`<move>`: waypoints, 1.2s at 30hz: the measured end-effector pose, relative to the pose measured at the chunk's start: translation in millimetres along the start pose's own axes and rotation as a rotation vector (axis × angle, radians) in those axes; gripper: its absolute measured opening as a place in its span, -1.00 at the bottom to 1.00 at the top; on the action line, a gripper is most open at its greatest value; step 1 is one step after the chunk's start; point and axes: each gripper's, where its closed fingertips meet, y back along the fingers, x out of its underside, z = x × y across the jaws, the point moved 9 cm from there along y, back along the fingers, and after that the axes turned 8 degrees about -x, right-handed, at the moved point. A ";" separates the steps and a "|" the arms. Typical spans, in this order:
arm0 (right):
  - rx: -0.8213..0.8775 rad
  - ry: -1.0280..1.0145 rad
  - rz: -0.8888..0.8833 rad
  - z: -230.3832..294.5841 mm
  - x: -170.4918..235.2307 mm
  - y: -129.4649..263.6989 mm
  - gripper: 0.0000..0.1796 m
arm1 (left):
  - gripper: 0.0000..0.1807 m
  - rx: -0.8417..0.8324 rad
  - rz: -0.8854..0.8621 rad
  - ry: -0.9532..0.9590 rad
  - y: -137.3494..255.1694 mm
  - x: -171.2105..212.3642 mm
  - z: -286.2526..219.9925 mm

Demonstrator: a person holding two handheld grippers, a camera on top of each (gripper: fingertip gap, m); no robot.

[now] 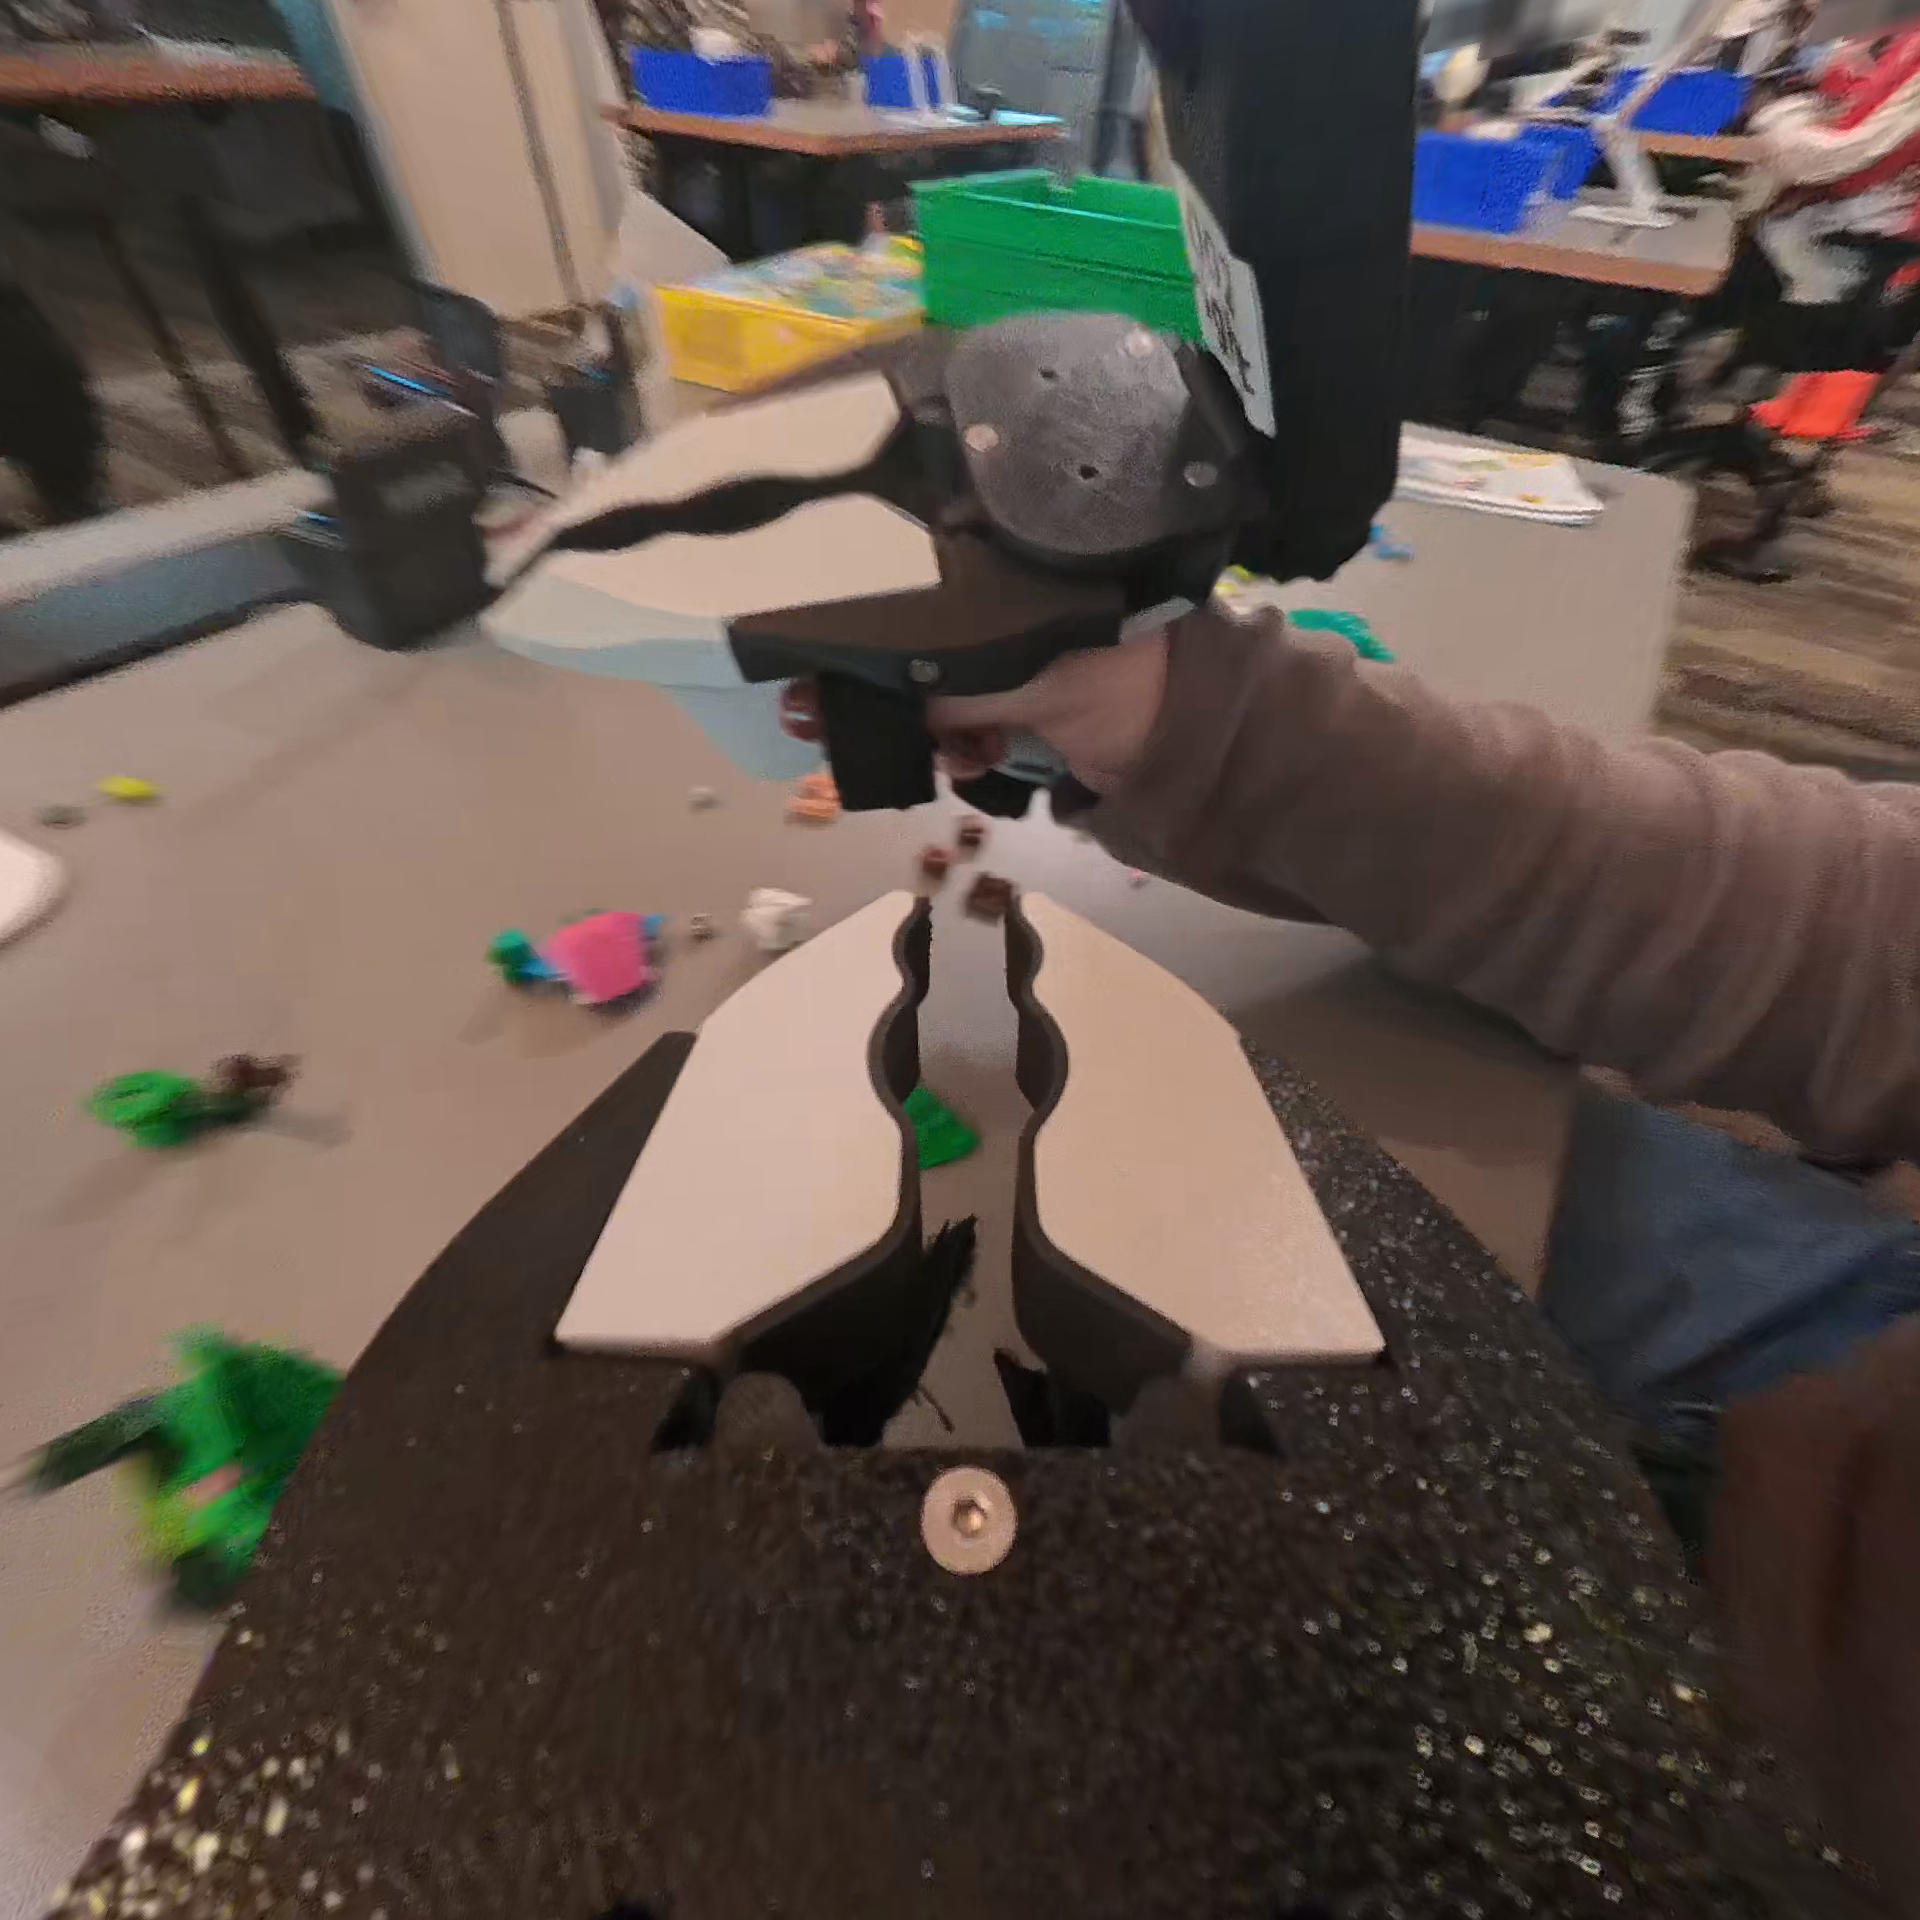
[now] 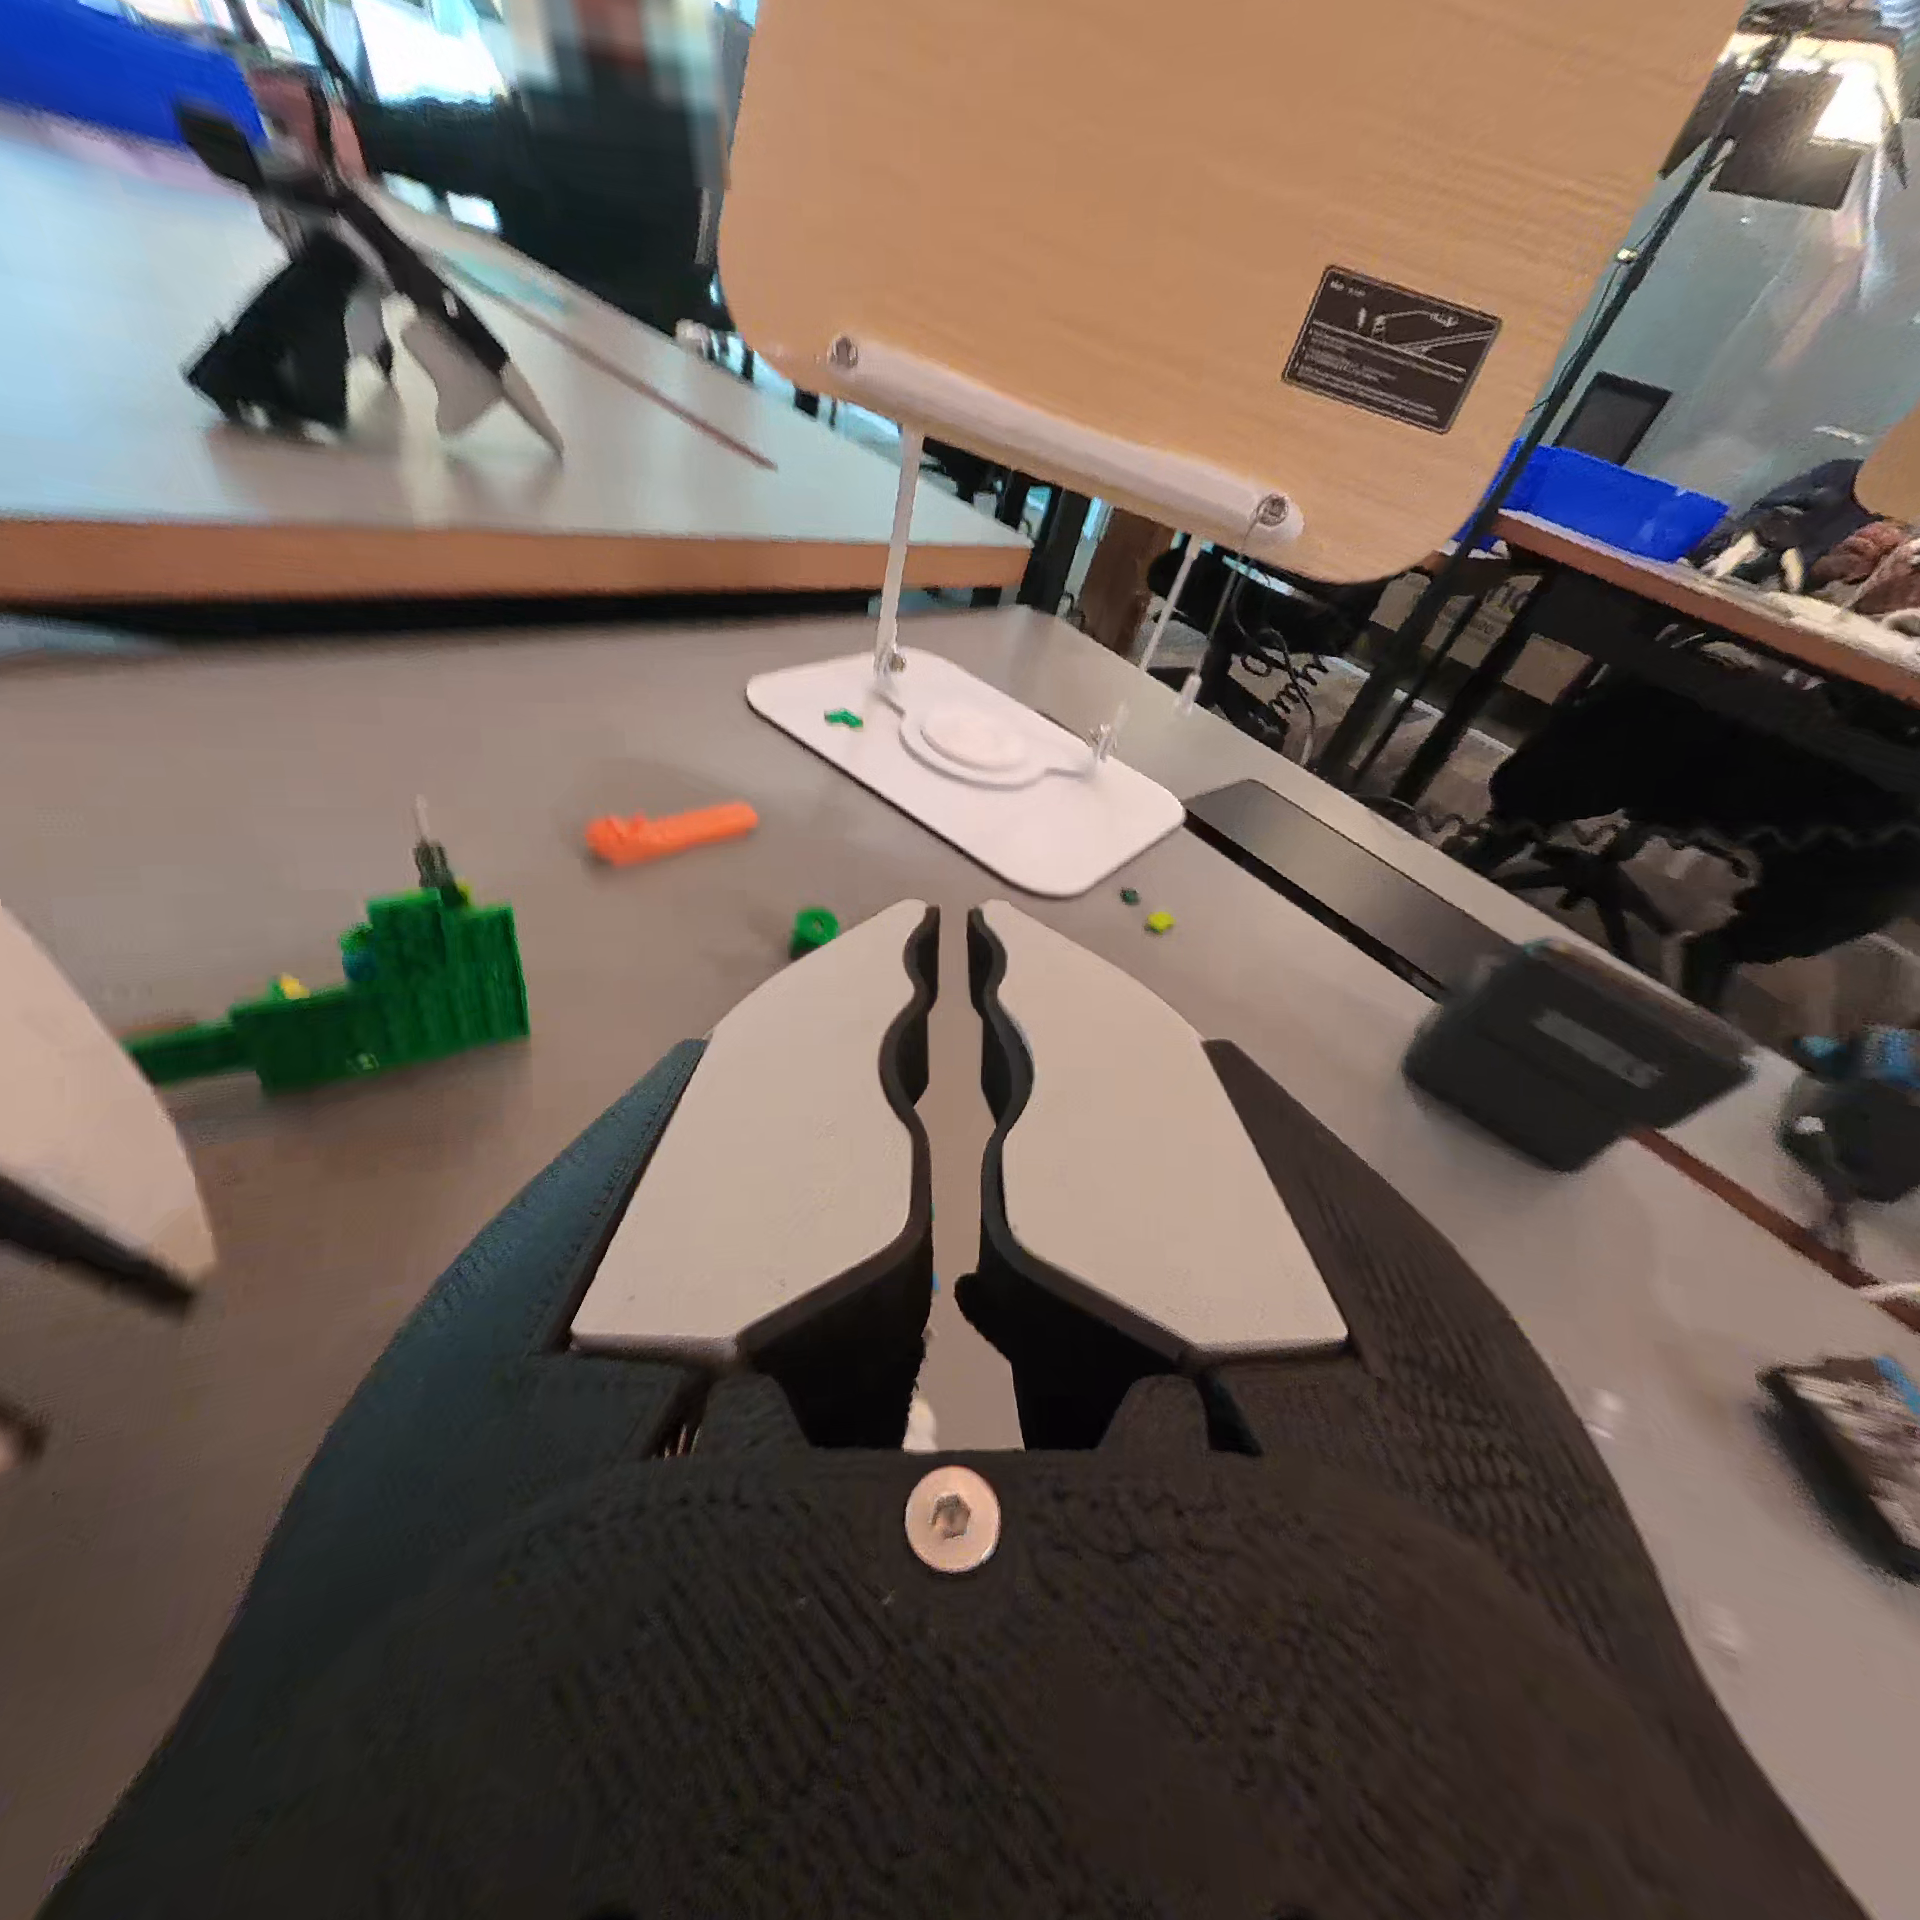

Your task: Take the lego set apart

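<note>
Grey bench [image 2: 312, 1195] carries scattered bricks: a green lego build [image 2: 405, 997] lies left of the right gripper [image 2: 953, 920], whose fingers stand narrowly apart, empty. Left gripper [image 1: 966, 914] hangs with fingers apart, empty, above small brown pieces [image 1: 961, 862].

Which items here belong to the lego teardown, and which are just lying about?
Job:
green lego build
orange brick separator
pink and green lego clump
small brown bricks
left gripper, right gripper, both holding nothing

Lying about:
white stand base with wooden board
black box
yellow bin
</note>
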 end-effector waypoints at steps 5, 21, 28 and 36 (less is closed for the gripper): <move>-0.121 -0.161 -0.115 13.8 13.5 -10.1 -0.97 | -1.00 -0.361 0.031 -0.042 64.4 13.5 63.8; -0.222 -0.029 -0.004 35.4 25.9 -12.8 -0.97 | -0.43 -0.404 0.582 -0.014 45.8 62.1 75.1; -0.358 0.047 -0.022 48.1 22.1 -10.5 -0.88 | -0.91 -0.474 0.656 -0.108 47.6 67.5 79.9; -0.378 0.192 0.001 62.3 19.8 -11.9 -0.66 | -0.91 -0.448 0.354 -0.147 53.9 46.0 77.4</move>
